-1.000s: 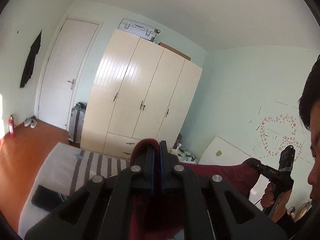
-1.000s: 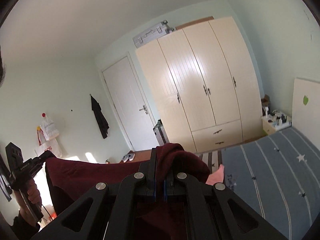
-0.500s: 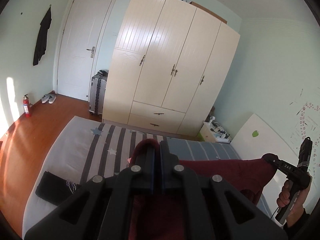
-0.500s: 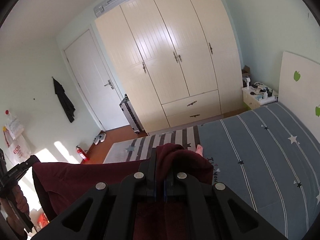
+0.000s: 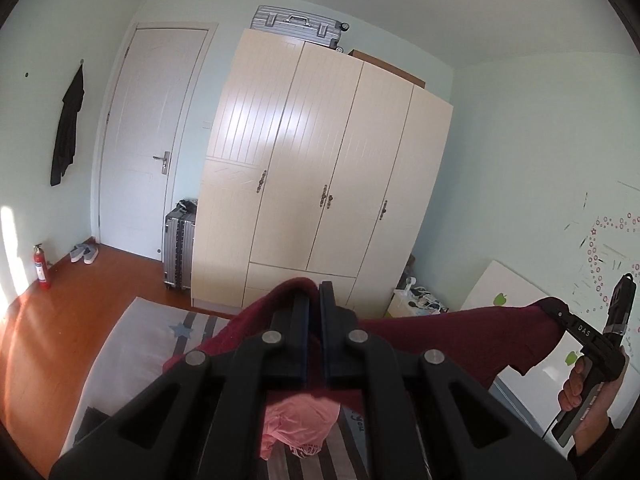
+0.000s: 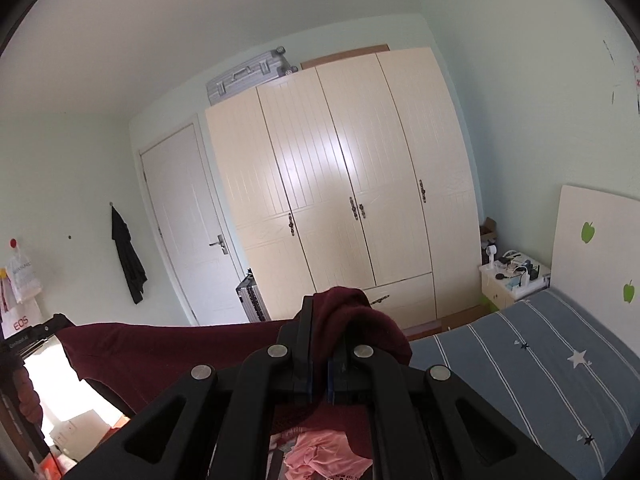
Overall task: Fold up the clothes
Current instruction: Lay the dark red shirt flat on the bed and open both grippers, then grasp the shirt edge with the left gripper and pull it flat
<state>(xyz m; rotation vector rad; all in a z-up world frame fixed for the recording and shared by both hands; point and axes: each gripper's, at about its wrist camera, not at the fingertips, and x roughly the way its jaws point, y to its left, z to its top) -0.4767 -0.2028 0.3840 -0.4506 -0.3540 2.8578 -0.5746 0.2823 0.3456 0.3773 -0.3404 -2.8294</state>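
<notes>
Right wrist: striped bed (image 6: pixel 540 360) (star-printed) faces cream, perhaps wooden, wardrobe (image 6: pixel 344 184).

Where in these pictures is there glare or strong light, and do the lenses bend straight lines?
Left wrist view: glare on the wardrobe doors, a bright sun patch on the wall at the left edge, door frames bowed. Right wrist view: glare on the wardrobe again, blown-out white under the maroon garment at lower left, black corners from the fisheye.
</notes>
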